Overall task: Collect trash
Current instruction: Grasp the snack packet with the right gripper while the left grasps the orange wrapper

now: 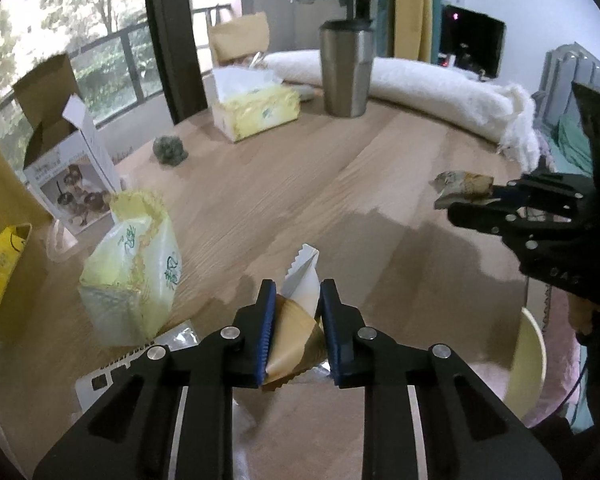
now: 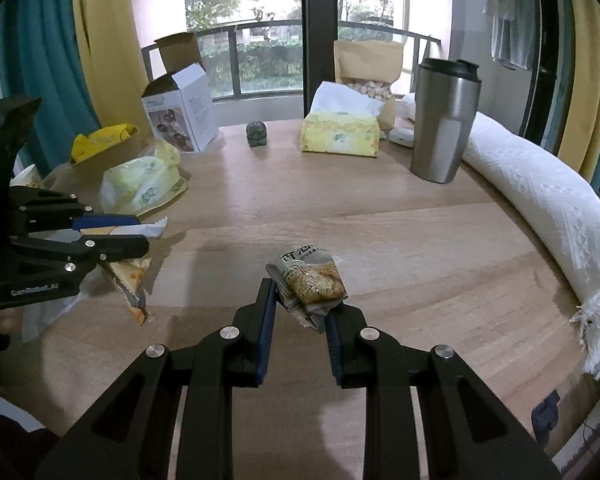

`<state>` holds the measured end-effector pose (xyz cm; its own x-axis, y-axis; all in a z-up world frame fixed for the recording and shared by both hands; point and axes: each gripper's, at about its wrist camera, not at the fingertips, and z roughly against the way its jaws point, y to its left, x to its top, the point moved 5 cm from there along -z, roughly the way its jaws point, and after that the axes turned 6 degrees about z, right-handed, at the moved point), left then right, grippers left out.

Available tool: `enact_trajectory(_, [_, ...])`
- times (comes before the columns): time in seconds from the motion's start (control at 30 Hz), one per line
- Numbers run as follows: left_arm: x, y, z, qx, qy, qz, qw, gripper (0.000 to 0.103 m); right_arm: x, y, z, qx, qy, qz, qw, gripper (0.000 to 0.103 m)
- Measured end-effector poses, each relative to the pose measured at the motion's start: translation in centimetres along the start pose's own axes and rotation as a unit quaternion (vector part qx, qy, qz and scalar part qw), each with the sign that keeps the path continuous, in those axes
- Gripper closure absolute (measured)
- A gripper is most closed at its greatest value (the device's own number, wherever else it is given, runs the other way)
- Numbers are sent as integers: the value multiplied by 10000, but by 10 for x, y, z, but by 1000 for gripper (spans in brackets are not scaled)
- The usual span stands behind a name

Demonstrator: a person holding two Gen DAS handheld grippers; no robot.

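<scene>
- Left tongs point(image 1: 296, 300): lower centre of the left wrist view, clenched on a torn tan-and-white wrapper point(image 1: 296, 320); both blue pads press on it and its serrated white end sticks up past the tips. In the right wrist view the same tongs sit at the left edge, the wrapper hanging below them clear of the table point(image 2: 380, 216).
- Right tongs point(image 2: 302, 296): lower centre of the right wrist view, clenched on a grey snack packet point(image 2: 310, 280) with printed characters and a window showing brown contents. In the left wrist view these tongs enter from the right edge holding the packet above the wood.
- Table: light wood, carrying the items below.
- Steel tumbler point(image 2: 444, 124) with black lid, upright, upper right of the right wrist view.
- Yellow tissue pack point(image 2: 340, 134) with white tissue standing out, upper centre, just left of the tumbler.
- Small green figurine point(image 2: 257, 134), between the tissue pack and an open white carton point(image 2: 184, 114) at upper left.
- Crumpled pale-yellow plastic bag point(image 2: 144, 184), left of centre, just beyond the left tongs.
- Yellow packet point(image 2: 100, 142), far left, beside the carton.
- White rolled textile point(image 2: 540, 200) along the table's right edge.
- Brown paper pouch point(image 2: 370, 64) behind the tissue pack, before the window.
</scene>
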<state>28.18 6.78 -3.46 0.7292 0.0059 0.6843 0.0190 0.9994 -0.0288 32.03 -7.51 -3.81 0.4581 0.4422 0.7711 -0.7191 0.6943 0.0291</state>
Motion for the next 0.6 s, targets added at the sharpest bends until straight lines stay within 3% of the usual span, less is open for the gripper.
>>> enact_trajectory(0.6, [-21, -64, 64, -366, -531, -314, 9974, 79, -37, 7, 70, -314, -213, -55, 9993, 80])
